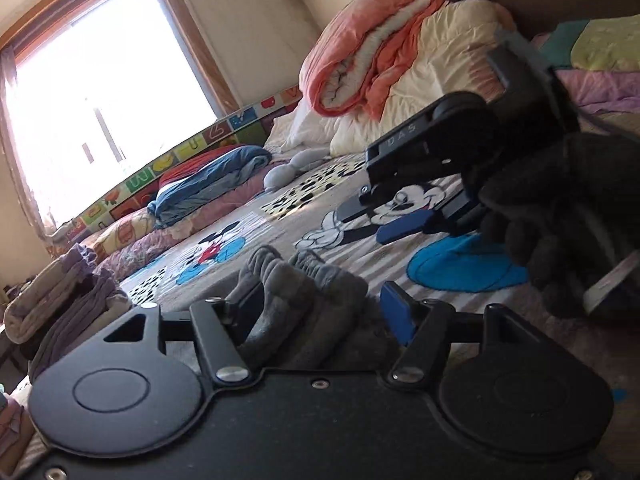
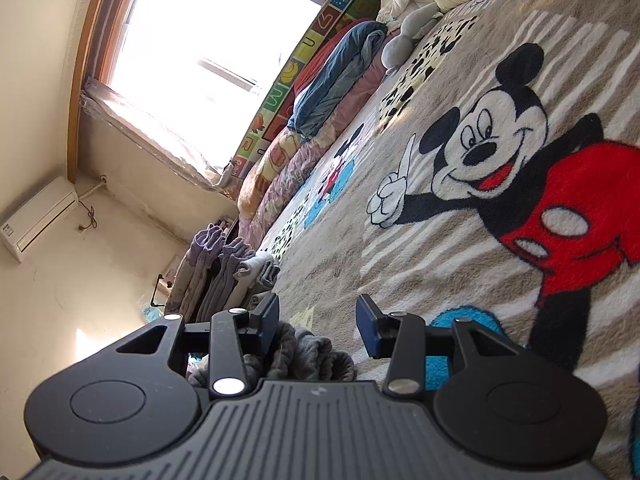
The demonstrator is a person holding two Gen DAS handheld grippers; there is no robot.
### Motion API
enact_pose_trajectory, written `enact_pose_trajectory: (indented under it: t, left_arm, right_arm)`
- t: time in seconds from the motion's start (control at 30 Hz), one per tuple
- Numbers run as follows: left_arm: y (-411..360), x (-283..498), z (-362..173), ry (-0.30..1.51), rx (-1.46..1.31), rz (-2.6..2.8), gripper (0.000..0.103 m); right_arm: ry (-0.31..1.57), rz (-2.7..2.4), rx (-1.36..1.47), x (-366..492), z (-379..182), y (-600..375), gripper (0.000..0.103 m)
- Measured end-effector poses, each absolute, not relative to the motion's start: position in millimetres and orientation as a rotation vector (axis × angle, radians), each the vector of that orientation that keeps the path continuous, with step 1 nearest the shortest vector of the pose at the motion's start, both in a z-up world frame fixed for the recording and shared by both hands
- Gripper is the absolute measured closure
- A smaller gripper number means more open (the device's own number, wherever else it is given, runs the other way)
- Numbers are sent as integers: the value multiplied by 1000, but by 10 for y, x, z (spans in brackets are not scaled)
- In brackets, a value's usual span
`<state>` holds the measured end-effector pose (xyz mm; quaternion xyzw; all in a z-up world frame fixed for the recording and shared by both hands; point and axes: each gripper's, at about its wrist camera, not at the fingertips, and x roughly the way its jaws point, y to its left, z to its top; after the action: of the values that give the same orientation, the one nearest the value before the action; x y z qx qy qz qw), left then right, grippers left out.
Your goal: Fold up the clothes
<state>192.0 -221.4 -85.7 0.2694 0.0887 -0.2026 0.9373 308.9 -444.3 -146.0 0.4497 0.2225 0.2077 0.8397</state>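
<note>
The left tool (image 1: 320, 312) stands released around the folded grey fleece garment (image 1: 304, 300) on the cartoon-print bed blanket (image 2: 400, 240). The right tool (image 2: 318, 320) gapes empty. Best withdraw straight back, so neither pad drags the folds.

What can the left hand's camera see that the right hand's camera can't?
Only the left wrist view shows the right gripper in a gloved hand, plus the orange quilt. Only the right wrist view shows the air conditioner. Both show the grey garment, the folded pile, the blanket and the window.
</note>
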Motion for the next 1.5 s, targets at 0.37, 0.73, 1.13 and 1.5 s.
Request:
enact_pose_trajectory:
  t: [0.37,0.73,1.13,1.5]
  left_arm:
    - [-840,2260,-420,298,118,-183,68]
    - [-1022,2682,-1002,537,217,-232,67]
    - [-777,3157,-313,463,157,-283,67]
    - [-961,3591,-778,729,204,-319,62]
  right_arm:
    - [188,497,390,2664,-609,-3707,59]
    - [496,391,57,2944,-984,-3183,57]
    - [258,391,13,2598,-672,-3141,55]
    - [490,434,7,2951,-975,-3074,52]
